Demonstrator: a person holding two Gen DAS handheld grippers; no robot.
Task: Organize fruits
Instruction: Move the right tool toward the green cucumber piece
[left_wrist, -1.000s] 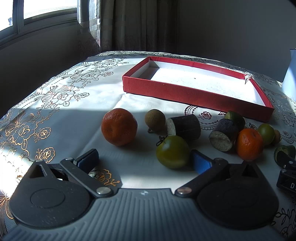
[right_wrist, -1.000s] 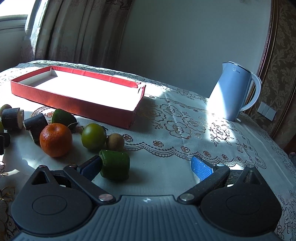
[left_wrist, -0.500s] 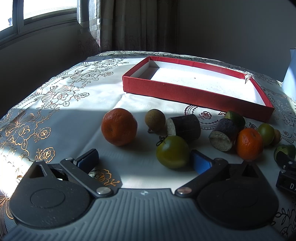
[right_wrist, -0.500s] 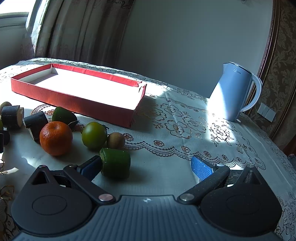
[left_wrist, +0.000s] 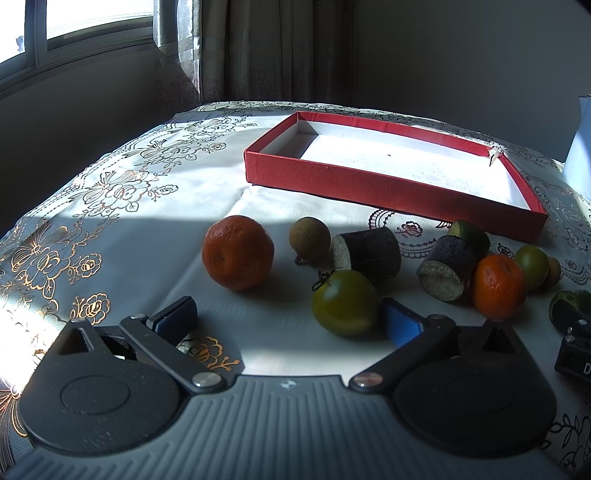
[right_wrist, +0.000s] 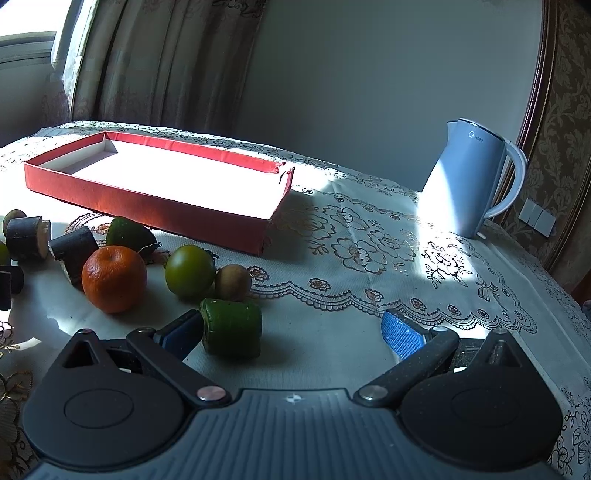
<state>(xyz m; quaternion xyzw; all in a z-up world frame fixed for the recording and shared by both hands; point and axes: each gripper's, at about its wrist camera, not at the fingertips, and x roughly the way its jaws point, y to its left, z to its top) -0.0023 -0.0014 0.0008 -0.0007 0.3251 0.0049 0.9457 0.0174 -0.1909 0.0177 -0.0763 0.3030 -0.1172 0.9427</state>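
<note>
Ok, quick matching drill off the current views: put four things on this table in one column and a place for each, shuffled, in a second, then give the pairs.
Things
1. red tray
2. kettle
3. green cylinder piece
4. large orange

Places
A. far right of the table, in the right wrist view
B. touching the near finger of the right tongs
C. leftmost of the fruit row, in the left wrist view
D. behind the fruit, nothing inside

Pairs: 1-D, 2-A, 3-B, 4-C
</note>
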